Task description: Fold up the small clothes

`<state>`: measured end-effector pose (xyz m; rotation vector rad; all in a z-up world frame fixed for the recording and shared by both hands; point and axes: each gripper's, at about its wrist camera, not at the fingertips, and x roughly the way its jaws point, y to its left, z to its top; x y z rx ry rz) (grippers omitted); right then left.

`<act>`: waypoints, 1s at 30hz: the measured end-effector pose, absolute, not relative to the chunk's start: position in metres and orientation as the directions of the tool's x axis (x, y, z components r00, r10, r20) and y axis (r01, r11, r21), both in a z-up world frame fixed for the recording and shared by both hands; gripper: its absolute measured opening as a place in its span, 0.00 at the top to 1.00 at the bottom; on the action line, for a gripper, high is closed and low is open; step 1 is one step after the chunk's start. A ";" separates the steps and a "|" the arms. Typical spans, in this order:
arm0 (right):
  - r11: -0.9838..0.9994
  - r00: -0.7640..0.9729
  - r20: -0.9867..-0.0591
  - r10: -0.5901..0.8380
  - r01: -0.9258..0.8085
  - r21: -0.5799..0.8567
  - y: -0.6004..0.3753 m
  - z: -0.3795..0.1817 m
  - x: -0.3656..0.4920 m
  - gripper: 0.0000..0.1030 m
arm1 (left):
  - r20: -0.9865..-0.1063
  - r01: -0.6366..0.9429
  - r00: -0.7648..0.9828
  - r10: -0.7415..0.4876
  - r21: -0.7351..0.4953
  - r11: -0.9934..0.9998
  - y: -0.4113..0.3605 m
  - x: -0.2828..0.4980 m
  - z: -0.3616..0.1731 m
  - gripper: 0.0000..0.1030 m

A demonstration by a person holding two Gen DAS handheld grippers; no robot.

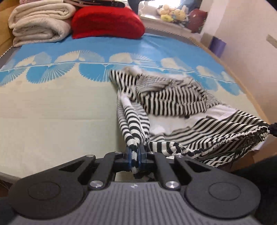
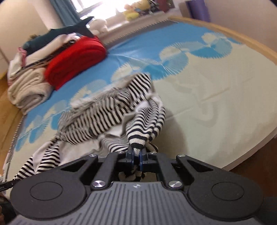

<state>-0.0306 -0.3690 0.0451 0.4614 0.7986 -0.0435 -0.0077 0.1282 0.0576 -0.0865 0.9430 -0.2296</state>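
A small black-and-white striped garment (image 1: 173,102) lies bunched on a bed mat (image 1: 52,107), its near edge lifted off the surface. My left gripper (image 1: 135,152) is shut on a rolled striped corner of it. In the right wrist view the same striped garment (image 2: 103,114) hangs from my right gripper (image 2: 135,153), which is shut on another bunched corner. The cloth stretches between the two grips, and its white inner side (image 1: 166,124) shows in the sagging middle. At the far right of the left wrist view a dark tip pinches the garment's hem (image 1: 251,133).
A red folded blanket (image 1: 107,22) and cream rolled blankets (image 1: 39,22) sit at the head of the bed, with dark clothes (image 2: 57,32) piled on top. Plush toys (image 1: 171,13) line a sill behind. A wooden bed edge (image 2: 251,41) and a wall (image 1: 251,34) bound the far side.
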 end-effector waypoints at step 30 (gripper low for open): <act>0.797 0.706 -0.688 0.166 0.316 0.516 -0.435 -0.030 0.178 0.62 | -0.709 0.042 0.615 -0.346 -0.408 0.912 0.158 0.241 -0.015 0.50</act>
